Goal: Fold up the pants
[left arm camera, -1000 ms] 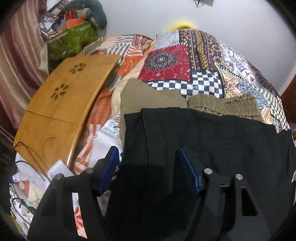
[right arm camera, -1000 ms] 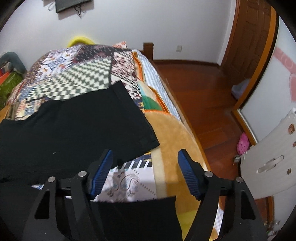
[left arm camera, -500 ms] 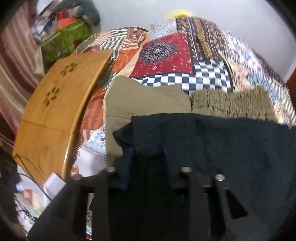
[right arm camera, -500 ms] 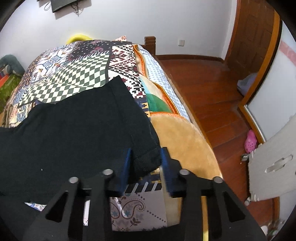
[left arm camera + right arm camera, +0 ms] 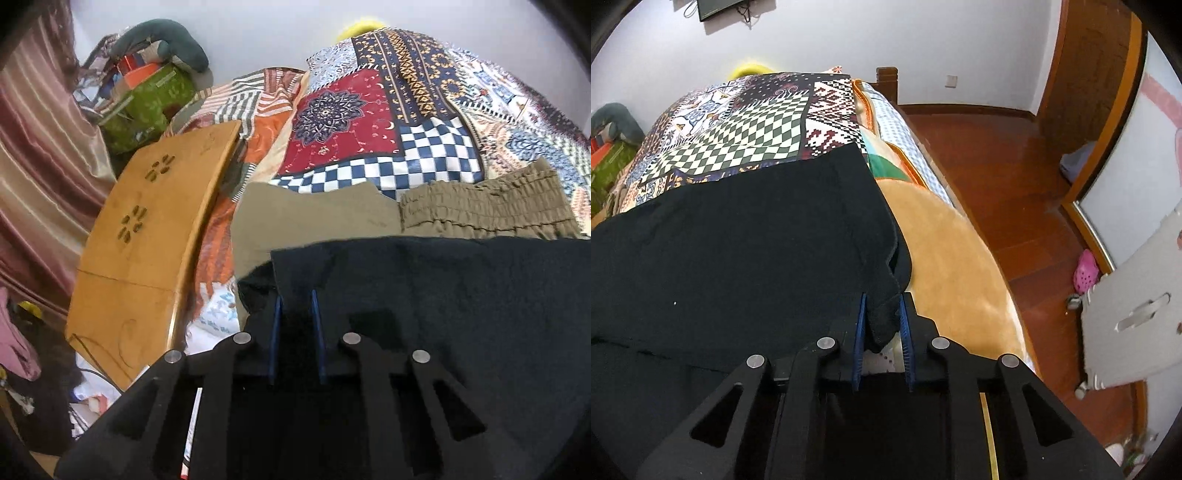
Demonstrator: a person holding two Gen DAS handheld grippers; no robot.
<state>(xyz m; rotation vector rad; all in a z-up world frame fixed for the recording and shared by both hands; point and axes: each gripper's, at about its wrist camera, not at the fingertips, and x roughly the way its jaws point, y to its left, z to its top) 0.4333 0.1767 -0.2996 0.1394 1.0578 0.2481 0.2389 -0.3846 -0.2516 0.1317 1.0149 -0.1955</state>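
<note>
1. Black fabric fills the lower half of our left wrist view: the black cloth pants lie spread on the patchwork bedspread. Our left gripper has its jaws closing, narrow now, with a fold at the pants' left corner caught between the blue pads.
2. Just beyond the black pants in that view we see a folded olive-khaki garment with a gathered waistband, its near edge tucked under the black cloth.
3. To the left we see a curved honey-coloured wooden lap tray with flower-shaped cut-outs, resting along the bed's side, and past it a green patterned box against the wall beside a striped maroon curtain.
4. In our right wrist view the same black cloth pants stretch from the left edge to the bed's right side, over the checked part of the bedspread and a tan fleece blanket.
5. Our right gripper has its jaws closing too, and the pants' bunched right corner sits pinched between its blue pads.
6. Beyond the bed we see a red-brown wooden floor and a pink clog on it.
</note>
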